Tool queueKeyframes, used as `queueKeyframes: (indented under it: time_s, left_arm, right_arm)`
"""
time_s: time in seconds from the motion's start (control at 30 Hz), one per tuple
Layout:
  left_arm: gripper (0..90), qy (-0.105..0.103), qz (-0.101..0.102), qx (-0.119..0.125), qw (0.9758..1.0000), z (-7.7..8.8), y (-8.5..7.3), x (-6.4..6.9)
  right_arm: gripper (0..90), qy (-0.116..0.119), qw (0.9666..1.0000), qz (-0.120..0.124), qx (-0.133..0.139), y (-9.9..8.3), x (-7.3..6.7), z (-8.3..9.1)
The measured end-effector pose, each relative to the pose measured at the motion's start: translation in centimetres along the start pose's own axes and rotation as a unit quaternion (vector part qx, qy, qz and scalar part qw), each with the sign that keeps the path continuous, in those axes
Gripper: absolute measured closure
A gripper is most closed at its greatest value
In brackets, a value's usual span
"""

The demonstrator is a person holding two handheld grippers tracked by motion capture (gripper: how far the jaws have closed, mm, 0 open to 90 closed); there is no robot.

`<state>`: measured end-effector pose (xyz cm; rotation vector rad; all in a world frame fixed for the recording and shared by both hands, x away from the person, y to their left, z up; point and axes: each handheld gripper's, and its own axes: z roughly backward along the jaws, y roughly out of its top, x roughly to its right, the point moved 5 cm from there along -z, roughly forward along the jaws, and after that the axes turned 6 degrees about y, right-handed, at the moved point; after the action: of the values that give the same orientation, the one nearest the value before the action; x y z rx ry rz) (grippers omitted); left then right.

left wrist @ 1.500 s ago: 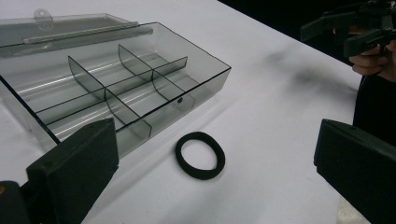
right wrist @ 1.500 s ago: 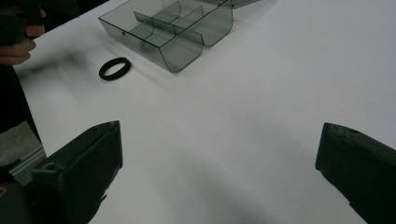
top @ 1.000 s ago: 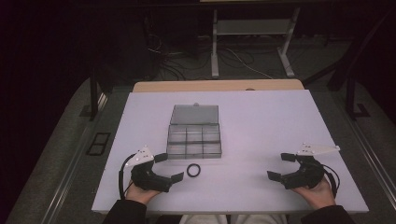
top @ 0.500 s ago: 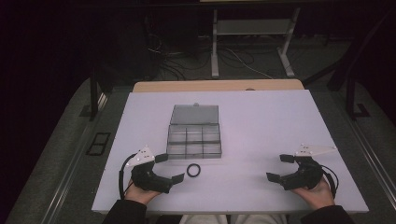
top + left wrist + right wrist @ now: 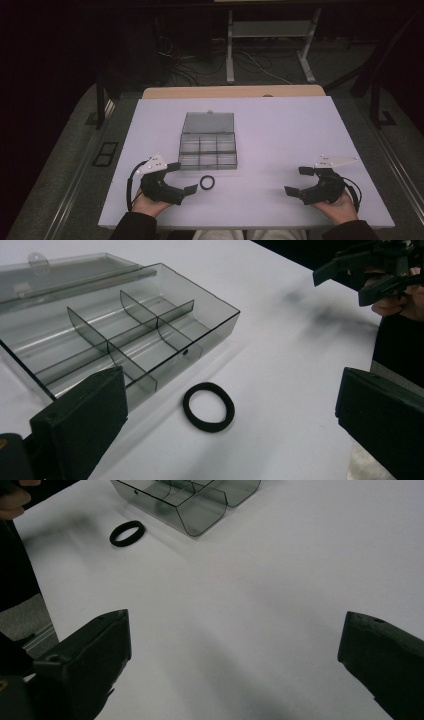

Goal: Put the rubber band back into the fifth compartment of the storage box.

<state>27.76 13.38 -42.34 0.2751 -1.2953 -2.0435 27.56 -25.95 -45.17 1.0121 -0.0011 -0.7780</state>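
White table (image 5: 300, 130) | black ring (image 5: 207, 182) beside clear box (image 5: 208, 145) | both grippers' jaws spread wide, empty

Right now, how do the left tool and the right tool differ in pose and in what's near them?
The left tool sits close to the black ring and the clear compartment box; the right tool has only bare table around it. In its own view, the left tool's jaws frame the ring; the right tool's jaws frame bare table, with the ring far off. Both are open, hold nothing, and point inward.
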Motion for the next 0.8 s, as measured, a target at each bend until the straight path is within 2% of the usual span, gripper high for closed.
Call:
queueKeyframes:
  time_s: [0.1, 0.43, 0.8]
  left_arm:
    - [0.0, 0.000, -0.002, -0.002, 1.0000, 0.0, 0.4, 0.1]
    - [0.0, -0.013, -0.027, -0.027, 0.9992, -1.0, 1.8, 0.8]
    - [0.0, -0.021, -0.048, -0.053, 0.9972, -2.4, 2.1, 1.5]
  right_arm:
    - [0.4, 0.000, 1.0000, 0.002, 0.000, 0.0, 0.0, 0.0]
    - [0.4, 0.001, 1.0000, -0.002, -0.001, 0.0, 0.0, 0.1]
    - [0.4, 0.002, 1.0000, 0.002, -0.002, -0.1, -0.1, 0.0]
